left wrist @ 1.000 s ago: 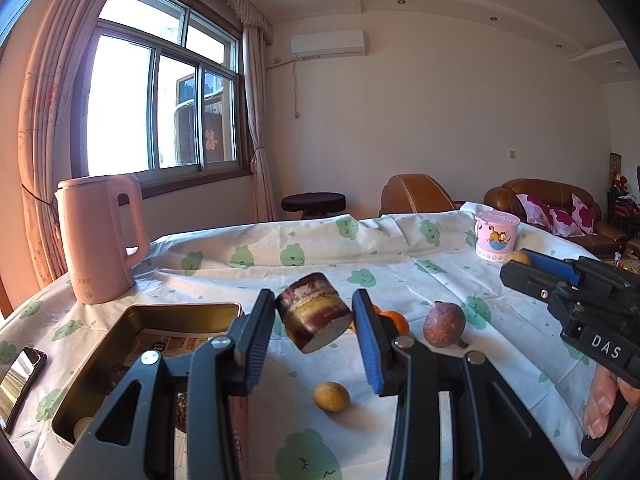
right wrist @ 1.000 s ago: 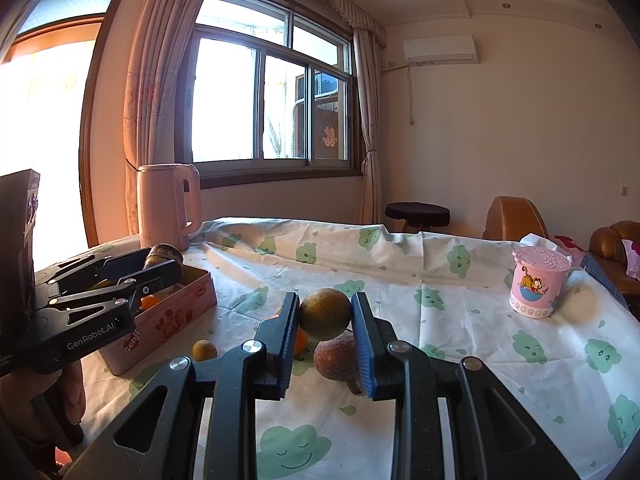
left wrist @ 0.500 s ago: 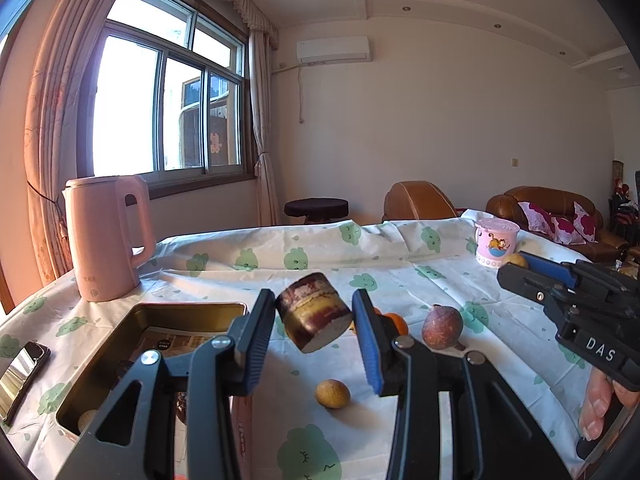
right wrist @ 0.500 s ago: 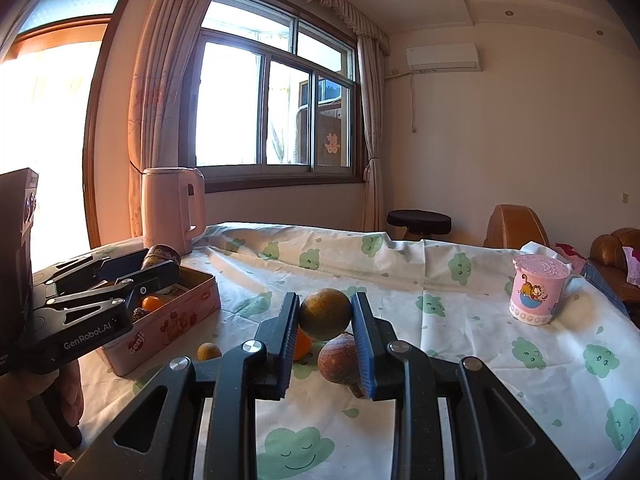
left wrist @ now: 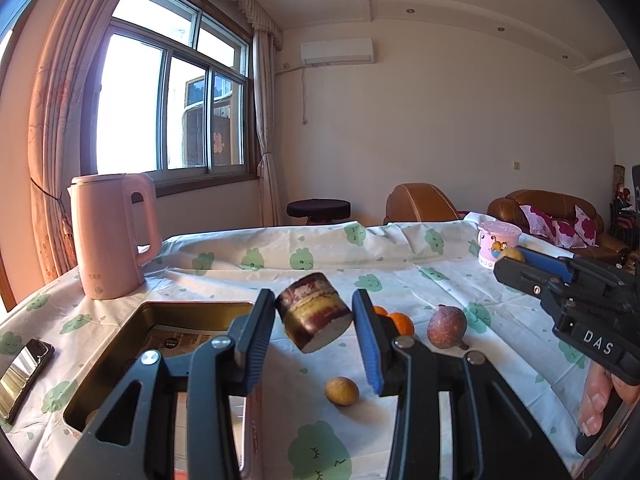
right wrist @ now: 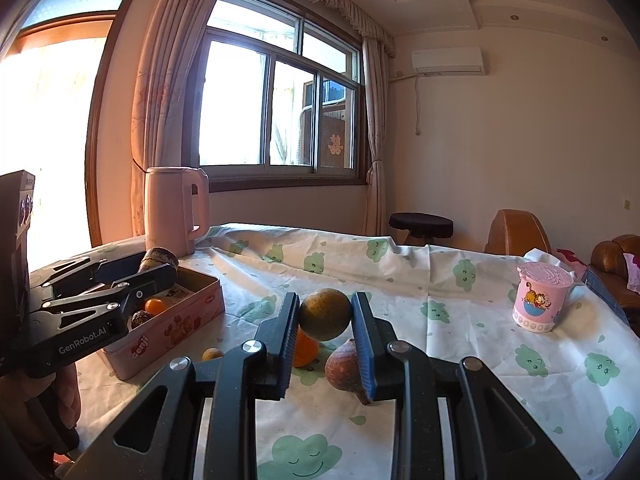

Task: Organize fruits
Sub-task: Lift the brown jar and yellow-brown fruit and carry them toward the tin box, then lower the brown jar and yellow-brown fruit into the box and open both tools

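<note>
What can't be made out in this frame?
- Left wrist view: most of the tin box floor is hidden by the left gripper and its cut brown fruit.
- Right wrist view: the box contents are partly hidden by the left gripper.
- Right wrist view: the orange is partly covered by the right gripper fingers.

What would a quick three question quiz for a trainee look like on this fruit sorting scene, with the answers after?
1. True or false: the left gripper is empty.
2. What does the right gripper hold?
3. Which lies in the pink tin: A) the small orange, B) the pink cup?

Key: 1. False, it grips a cut, dark-skinned fruit piece. 2. A round yellow-brown fruit. 3. A.
</note>
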Demonstrator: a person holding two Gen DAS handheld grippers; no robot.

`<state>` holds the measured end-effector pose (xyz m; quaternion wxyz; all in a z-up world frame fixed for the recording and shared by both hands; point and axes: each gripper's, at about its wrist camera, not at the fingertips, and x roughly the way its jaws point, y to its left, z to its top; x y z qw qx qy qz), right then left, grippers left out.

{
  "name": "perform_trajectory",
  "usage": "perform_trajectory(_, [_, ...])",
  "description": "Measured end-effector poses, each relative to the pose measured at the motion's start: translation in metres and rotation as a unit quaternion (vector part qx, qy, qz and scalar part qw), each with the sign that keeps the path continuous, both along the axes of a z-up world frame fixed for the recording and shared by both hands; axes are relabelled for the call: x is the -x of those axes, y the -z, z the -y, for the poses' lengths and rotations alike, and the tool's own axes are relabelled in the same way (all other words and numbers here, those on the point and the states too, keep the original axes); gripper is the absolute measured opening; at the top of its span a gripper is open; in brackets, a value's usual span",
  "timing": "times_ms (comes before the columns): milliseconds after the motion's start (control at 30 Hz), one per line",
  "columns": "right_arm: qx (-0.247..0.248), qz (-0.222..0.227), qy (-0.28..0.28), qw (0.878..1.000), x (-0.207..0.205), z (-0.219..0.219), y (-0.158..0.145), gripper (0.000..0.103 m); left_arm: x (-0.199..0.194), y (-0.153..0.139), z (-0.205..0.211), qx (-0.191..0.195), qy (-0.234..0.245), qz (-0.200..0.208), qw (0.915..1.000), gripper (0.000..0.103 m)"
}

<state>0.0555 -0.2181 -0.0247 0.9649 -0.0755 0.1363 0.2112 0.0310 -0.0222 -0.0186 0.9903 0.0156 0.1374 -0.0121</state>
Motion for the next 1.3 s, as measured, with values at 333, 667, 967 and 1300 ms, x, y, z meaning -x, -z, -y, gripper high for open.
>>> perform_trajectory(333, [0.019, 0.009, -0.042, 0.999, -0.002, -0.038, -0.021, 0.028, 0.001, -0.005, -0.030, 0.010, -0.029, -0.008, 0.9995, 0.042])
perform_trajectory(667, [0.031, 0.006, -0.088, 0.996, -0.006, -0.087, -0.027, 0.028, -0.003, -0.001, -0.073, 0.026, -0.067, -0.027, 0.9970, 0.042])
perform_trajectory(967, [0.036, -0.004, -0.118, 0.992, -0.010, -0.122, -0.027, 0.028, -0.002, 0.002, -0.113, 0.043, -0.101, -0.038, 0.9933, 0.042])
perform_trajectory(1300, [0.049, -0.019, -0.147, 0.988, -0.014, -0.156, -0.019, 0.028, -0.005, 0.009, -0.141, 0.050, -0.127, -0.062, 0.9887, 0.042])
